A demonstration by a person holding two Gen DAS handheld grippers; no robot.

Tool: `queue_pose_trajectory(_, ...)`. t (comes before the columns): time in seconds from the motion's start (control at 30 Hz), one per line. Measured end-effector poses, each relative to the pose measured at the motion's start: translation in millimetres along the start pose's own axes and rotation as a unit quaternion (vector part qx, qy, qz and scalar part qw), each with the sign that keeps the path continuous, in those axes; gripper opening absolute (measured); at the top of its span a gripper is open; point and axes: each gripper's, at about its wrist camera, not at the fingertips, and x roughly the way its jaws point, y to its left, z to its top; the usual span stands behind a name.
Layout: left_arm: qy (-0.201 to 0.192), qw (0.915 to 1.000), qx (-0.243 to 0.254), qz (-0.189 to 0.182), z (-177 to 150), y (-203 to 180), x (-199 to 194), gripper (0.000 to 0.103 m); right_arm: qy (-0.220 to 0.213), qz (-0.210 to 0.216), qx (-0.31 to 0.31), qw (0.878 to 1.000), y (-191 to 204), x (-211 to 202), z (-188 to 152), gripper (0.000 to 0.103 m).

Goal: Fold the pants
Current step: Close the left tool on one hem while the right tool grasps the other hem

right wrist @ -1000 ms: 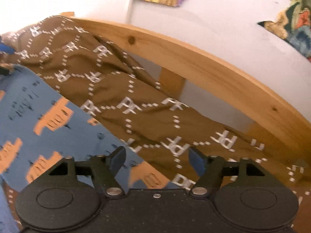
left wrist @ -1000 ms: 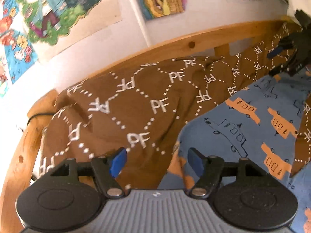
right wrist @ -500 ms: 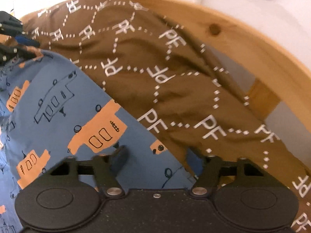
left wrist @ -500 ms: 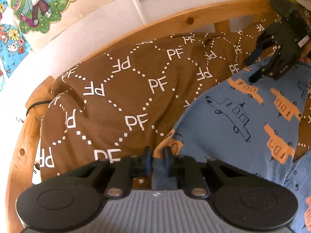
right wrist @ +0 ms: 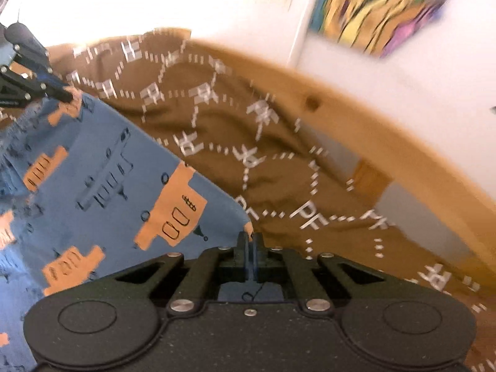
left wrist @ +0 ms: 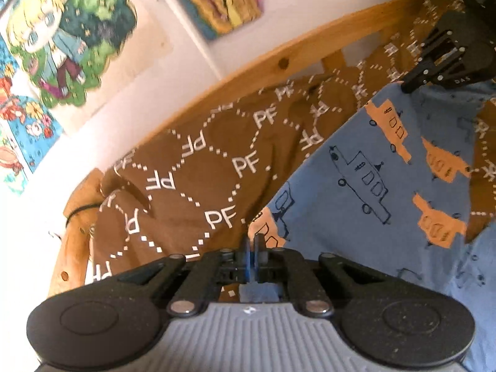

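Observation:
The pants are blue with orange and outlined car prints and lie on a brown "PF" patterned blanket. My left gripper is shut on one corner of the pants' edge. My right gripper is shut on the other corner of the same edge. The edge is stretched between the two grippers. Each gripper shows in the other's view: the right one at the left wrist view's top right, the left one at the right wrist view's left edge.
A curved wooden bed rail runs behind the blanket, also in the right wrist view. Behind it is a white wall with colourful posters. A white pipe runs down the wall.
Both grippers went from open to shut on the pants' edge, the left first, then the right. Both views have tilted up and the fabric is now pulled taut between them.

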Motion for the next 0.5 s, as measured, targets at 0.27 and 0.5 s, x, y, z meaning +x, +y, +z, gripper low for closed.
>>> queue_pose_trajectory(0.27,-0.074,0.9947,0.070,0.016,-27.6,-35.5,-71.7,0.002,-0.071,-0.049,-0.031,0.996,71.5,-107.0,-40.9,0.001)
queue_pose_trajectory(0.5,-0.104,0.9786,0.177,0.010,-83.9,-99.4,-117.9,0.002,-0.083,-0.076,-0.028,0.993,137.8,-174.1,-91.0,0.001)
